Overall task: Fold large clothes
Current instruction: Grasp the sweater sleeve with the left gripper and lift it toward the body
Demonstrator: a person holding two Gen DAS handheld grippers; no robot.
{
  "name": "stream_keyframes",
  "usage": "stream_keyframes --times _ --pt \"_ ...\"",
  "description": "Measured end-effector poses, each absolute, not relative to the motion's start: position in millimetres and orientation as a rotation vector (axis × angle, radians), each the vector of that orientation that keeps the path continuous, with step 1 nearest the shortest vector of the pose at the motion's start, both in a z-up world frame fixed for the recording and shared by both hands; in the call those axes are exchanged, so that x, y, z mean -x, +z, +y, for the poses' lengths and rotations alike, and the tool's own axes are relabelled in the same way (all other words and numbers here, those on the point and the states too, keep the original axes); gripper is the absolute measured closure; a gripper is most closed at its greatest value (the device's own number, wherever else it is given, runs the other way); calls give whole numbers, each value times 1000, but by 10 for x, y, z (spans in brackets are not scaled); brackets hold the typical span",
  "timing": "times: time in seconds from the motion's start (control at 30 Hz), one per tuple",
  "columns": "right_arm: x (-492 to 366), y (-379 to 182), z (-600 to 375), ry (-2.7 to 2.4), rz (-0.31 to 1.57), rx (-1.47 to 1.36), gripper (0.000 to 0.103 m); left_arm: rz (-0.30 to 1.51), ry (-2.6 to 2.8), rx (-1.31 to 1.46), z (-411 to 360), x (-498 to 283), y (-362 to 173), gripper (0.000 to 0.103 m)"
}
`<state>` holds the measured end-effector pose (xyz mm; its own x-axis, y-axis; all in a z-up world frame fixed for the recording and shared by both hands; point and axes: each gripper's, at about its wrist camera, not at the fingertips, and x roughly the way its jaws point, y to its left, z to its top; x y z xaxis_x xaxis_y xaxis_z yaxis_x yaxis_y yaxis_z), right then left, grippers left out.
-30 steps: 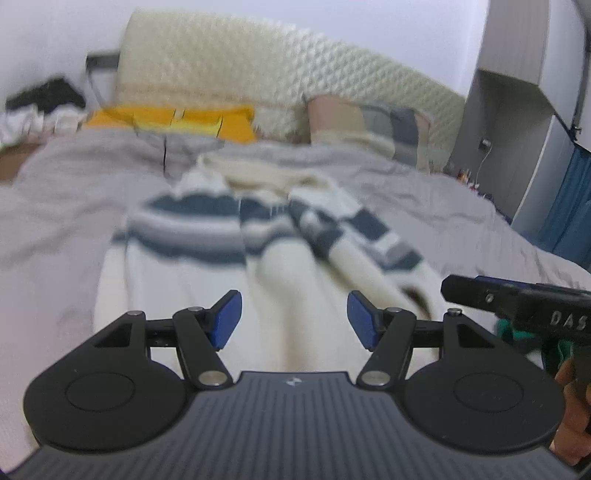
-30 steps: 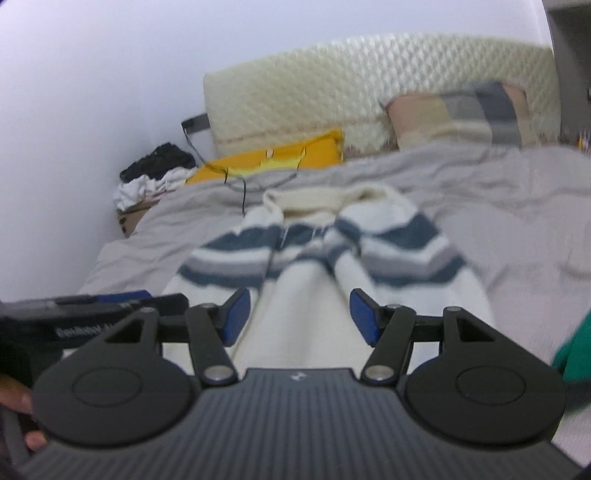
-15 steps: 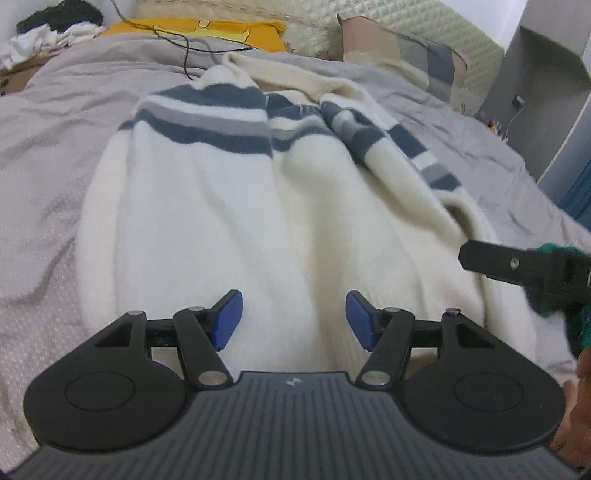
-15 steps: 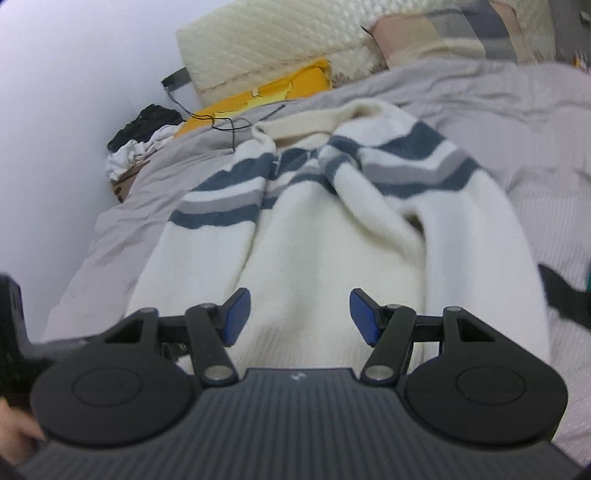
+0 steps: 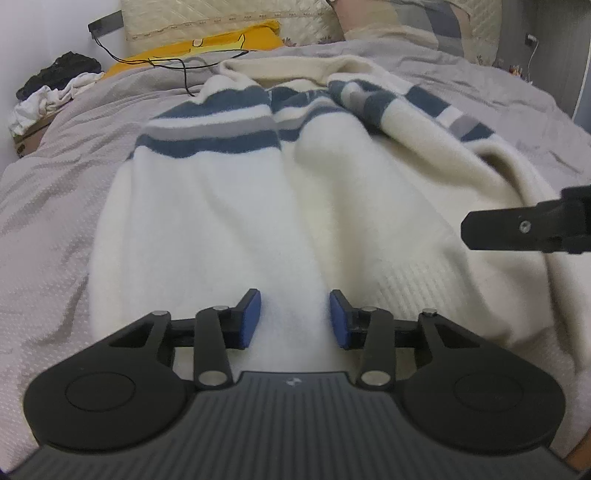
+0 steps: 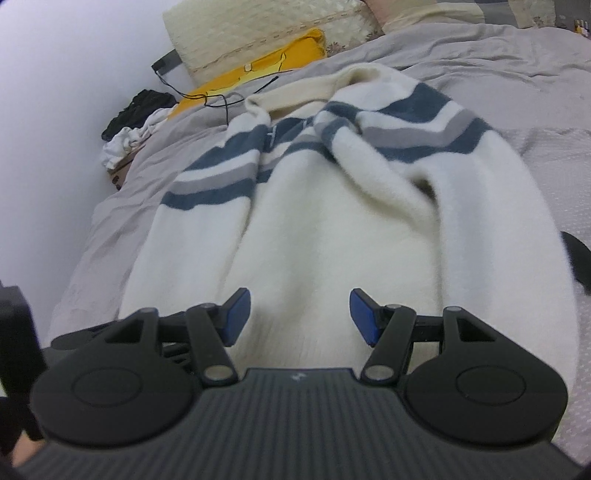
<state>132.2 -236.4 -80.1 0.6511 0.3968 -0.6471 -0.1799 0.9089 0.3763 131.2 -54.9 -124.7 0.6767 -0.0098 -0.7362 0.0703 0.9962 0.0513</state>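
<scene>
A large cream sweater (image 5: 229, 229) with navy and grey stripes lies on the grey bed, both sleeves folded in over the body; it also shows in the right wrist view (image 6: 314, 251). My left gripper (image 5: 294, 318) is low over the near hem, its blue pads partly closed with cream fabric between them. My right gripper (image 6: 300, 316) is open, just above the hem. The right gripper's black body (image 5: 528, 227) shows at the right edge of the left wrist view.
A grey bedsheet (image 5: 55, 206) covers the bed. A yellow pillow (image 5: 207, 42), a black cable (image 5: 177, 66) and a patterned pillow (image 5: 399, 18) lie near the quilted headboard. A pile of clothes (image 5: 51, 85) sits at the far left.
Both grippers have dropped and moved forward to the sweater's near hem. The left gripper's fingers have narrowed; the right gripper's gap is unchanged.
</scene>
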Motion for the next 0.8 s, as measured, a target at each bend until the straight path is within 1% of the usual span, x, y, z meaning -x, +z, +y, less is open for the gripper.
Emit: stream_keyframes --times 0.07,0.13,0.17,0.2,0.23,0.37,0.53,0.8 --pt "-1324 -804 -2354 331 801 -284 41 826 -33 -98 -569 -1331 -1274 63" --pt "-1332 -811 -2361 327 803 -282 41 815 -17 -132 -609 -1325 -1288 76" --pt "-1338 -814 -2368 324 804 -282 41 805 -7 -141 -618 -1319 -1282 80" --pt "-1351 -816 -2375 319 803 -280 41 794 2 -140 -602 -1316 -1263 87" --pt "-1357 -824 -2385 308 804 -277 41 781 12 -125 -563 -1310 -1231 89" --pt "-1383 -875 -2442 272 814 -281 41 722 42 -31 -290 -1260 -984 90" --pt "-1447 -919 -2508 254 813 -292 41 624 97 0 267 -1353 -412 90" --pt "-1577 -926 -2482 256 764 -280 41 545 338 -31 1868 -2175 553 90"
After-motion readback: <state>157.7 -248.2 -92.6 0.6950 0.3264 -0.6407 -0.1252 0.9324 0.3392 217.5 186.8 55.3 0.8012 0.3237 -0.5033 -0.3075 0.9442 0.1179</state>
